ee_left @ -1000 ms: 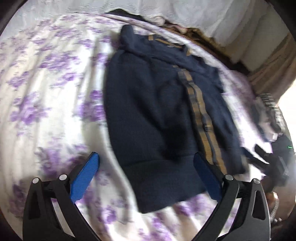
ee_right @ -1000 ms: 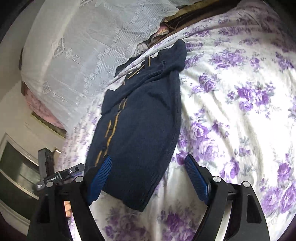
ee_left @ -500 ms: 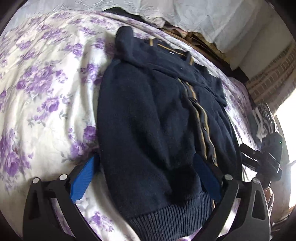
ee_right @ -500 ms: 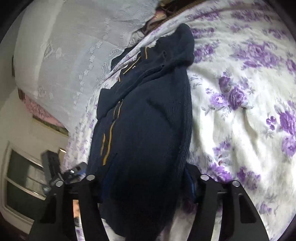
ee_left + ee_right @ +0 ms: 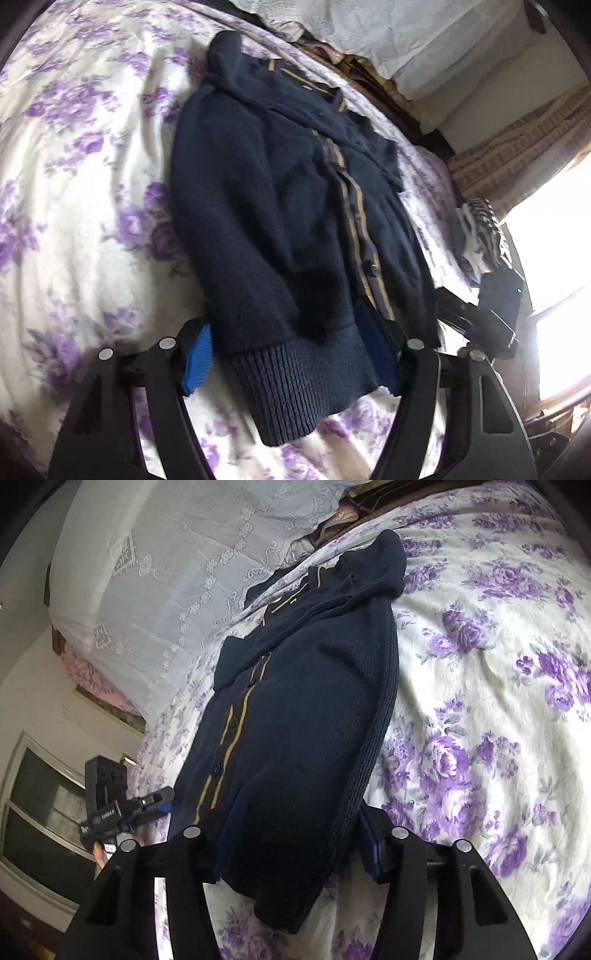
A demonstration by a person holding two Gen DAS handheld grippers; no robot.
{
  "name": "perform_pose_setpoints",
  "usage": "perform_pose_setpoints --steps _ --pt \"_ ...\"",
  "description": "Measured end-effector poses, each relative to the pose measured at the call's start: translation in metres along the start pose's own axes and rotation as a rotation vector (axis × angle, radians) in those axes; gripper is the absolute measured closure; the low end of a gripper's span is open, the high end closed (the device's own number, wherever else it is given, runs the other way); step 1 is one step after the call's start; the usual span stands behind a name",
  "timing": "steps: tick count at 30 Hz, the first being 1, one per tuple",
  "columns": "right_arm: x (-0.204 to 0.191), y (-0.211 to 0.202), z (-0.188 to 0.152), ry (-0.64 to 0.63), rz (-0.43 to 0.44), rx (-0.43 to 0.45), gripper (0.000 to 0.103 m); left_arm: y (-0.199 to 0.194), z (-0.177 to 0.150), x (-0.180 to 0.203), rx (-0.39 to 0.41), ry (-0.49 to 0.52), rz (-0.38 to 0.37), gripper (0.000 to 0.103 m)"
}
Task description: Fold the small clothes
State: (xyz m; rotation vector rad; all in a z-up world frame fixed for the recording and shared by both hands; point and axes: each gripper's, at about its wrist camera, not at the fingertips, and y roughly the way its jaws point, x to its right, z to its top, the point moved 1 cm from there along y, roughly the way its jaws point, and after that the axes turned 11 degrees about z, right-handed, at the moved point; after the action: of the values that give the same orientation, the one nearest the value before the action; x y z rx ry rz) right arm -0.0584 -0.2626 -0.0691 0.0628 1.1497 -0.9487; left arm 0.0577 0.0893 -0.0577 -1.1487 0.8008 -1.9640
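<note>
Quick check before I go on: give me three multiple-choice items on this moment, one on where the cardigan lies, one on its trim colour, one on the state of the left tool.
1. Where does the navy cardigan lie?
A. on the floral bedsheet
B. on a wooden chair
C. in a basket

2. What colour are the stripes along its button band?
A. red
B. white
C. tan-gold

3. How does the left tool stand?
A. shut, away from the fabric
B. open, with the ribbed hem between its fingers
C. out of view

Answers: 1 A, purple flowers surround the cardigan; 2 C, two tan lines flank the buttons; 3 B, blue pads sit apart at either side of the hem.
</note>
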Motion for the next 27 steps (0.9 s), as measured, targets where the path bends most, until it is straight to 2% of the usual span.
perform_pose_setpoints --steps 2,6,8,12,14,16,19,21,22,23,24,27 --pt "-0.001 0.004 0.002 0.0 0.003 0.001 0.049 0.005 0.002 0.001 0.003 -0.002 0.011 0.036" --pt "-0.007 0.007 -0.003 -0.049 -0.051 -0.011 0.056 0.008 0.001 0.001 -0.007 -0.008 0.017 0.037" --pt "-0.007 0.004 -0.007 -0.048 -0.046 -0.013 0.059 0.006 -0.005 0.004 -0.01 -0.006 0.033 0.043" --pt "-0.007 0.0 -0.011 -0.044 -0.023 -0.022 0.059 0.001 -0.017 0.006 -0.011 0.008 0.053 0.044" --pt "-0.006 0.005 -0.01 -0.047 -0.032 -0.033 0.059 0.004 -0.011 -0.001 -0.002 -0.026 0.05 0.045" --pt "-0.005 0.009 -0.007 -0.035 -0.031 -0.033 0.059 0.009 -0.001 -0.01 -0.004 -0.084 0.006 0.045" --pt "-0.004 0.011 -0.006 -0.026 -0.026 -0.022 0.059 0.01 0.0 -0.011 -0.004 -0.09 0.0 0.048" --pt "-0.005 0.01 -0.007 -0.042 -0.049 -0.013 0.069 0.007 -0.005 -0.005 0.005 -0.059 0.038 0.069" --pt "-0.006 0.01 -0.008 -0.05 -0.063 -0.011 0.073 0.007 -0.007 -0.003 0.008 -0.043 0.061 0.076" --pt "-0.006 0.011 -0.009 -0.053 -0.07 -0.01 0.083 0.007 -0.008 -0.001 0.009 -0.031 0.074 0.084" --pt "-0.005 0.009 -0.009 -0.054 -0.07 -0.01 0.091 0.007 -0.009 0.0 0.011 -0.026 0.08 0.086" --pt "-0.005 0.004 -0.009 -0.052 -0.057 0.009 0.093 0.003 -0.011 0.004 0.028 -0.01 0.099 0.091"
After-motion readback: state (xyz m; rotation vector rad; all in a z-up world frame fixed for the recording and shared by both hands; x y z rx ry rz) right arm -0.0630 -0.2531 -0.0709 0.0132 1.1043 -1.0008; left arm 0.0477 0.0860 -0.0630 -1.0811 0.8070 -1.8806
